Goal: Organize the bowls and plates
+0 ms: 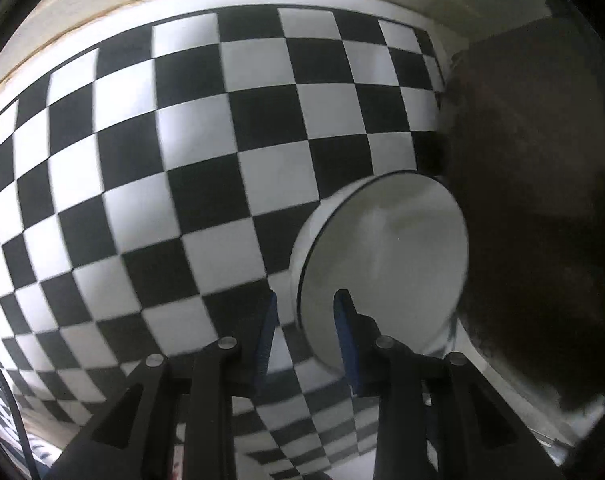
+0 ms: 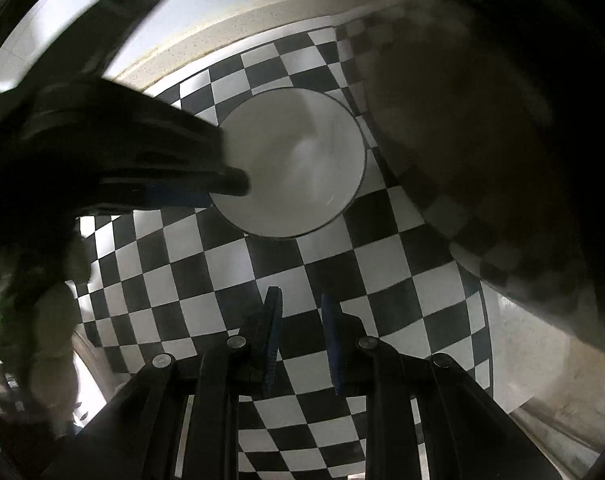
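A white bowl (image 1: 382, 264) with a thin dark rim is tilted over the black-and-white checkered cloth (image 1: 182, 160). My left gripper (image 1: 304, 308) is shut on the bowl's near rim, one blue pad inside the wall and one outside. The right wrist view looks down into the same bowl (image 2: 298, 160), with the left gripper (image 2: 222, 184) clamped on its left edge. My right gripper (image 2: 300, 312) hangs nearer the camera over the cloth (image 2: 222, 280). Its jaws stand slightly apart with nothing between them.
A large dark brown blurred shape (image 1: 534, 200) fills the right side, close beside the bowl; it also shows in the right wrist view (image 2: 482, 160). A pale counter edge (image 1: 102, 0) borders the cloth at the back. A person's hand (image 2: 54, 320) is at the lower left.
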`<state>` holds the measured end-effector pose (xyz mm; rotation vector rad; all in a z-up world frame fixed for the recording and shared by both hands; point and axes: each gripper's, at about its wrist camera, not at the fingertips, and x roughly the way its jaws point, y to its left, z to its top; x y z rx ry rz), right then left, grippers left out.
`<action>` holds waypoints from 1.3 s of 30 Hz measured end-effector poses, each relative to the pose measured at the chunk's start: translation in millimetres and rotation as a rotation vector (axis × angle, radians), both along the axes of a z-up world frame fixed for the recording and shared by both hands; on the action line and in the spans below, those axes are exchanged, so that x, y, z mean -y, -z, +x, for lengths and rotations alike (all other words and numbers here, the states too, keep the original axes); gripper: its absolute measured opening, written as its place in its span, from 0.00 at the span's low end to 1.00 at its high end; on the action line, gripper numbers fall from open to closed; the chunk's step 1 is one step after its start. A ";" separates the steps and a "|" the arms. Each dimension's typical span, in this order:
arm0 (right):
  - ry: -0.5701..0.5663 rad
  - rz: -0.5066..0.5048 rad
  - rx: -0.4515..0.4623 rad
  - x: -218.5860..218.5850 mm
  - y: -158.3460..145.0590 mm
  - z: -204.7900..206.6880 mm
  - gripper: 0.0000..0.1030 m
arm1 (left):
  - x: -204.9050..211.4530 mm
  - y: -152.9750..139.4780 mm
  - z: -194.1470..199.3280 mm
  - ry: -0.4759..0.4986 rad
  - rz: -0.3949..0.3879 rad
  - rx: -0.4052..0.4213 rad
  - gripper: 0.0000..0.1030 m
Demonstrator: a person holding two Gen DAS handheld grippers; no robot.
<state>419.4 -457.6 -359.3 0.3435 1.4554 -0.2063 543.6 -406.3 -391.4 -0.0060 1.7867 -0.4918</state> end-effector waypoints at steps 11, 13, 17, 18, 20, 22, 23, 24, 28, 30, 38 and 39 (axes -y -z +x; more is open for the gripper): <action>-0.031 -0.028 0.020 -3.5 -16.6 19.5 0.22 | -31.3 3.7 5.6 0.006 0.080 0.064 0.12; -0.036 -0.025 0.029 -2.9 -22.1 28.3 0.22 | -45.4 3.2 8.9 -0.001 0.093 0.069 0.12; -0.086 -0.019 0.036 -10.8 -30.8 56.6 0.22 | -76.3 1.9 13.5 -0.040 0.118 0.080 0.12; -0.099 -0.019 0.032 -13.0 -30.1 62.7 0.22 | -86.1 1.6 15.0 -0.054 0.125 0.079 0.12; -0.127 -0.004 0.019 -20.7 -24.3 82.0 0.22 | -98.1 1.2 16.4 -0.072 0.131 0.078 0.12; -0.148 0.029 0.004 -26.5 -15.2 96.9 0.22 | -109.2 1.4 19.2 -0.095 0.130 0.073 0.12; -0.158 0.051 -0.012 -30.0 -7.5 106.3 0.22 | -118.5 -1.1 13.9 -0.104 0.128 0.071 0.12; -0.168 0.083 -0.032 -33.7 2.0 116.1 0.22 | -122.4 -1.1 14.9 -0.114 0.127 0.068 0.12; -0.186 0.159 -0.107 -45.8 37.2 142.1 0.22 | -133.4 -1.2 18.2 -0.136 0.112 0.057 0.12; -0.187 0.187 -0.132 -47.3 51.5 147.6 0.22 | -139.1 -2.4 20.9 -0.142 0.101 0.052 0.12; -0.195 0.211 -0.186 -50.5 79.3 151.8 0.09 | -152.3 -4.3 15.5 -0.132 0.055 0.062 0.12; -0.196 0.211 -0.186 -51.2 80.1 151.9 0.08 | -151.5 -6.1 15.0 -0.124 0.060 0.069 0.12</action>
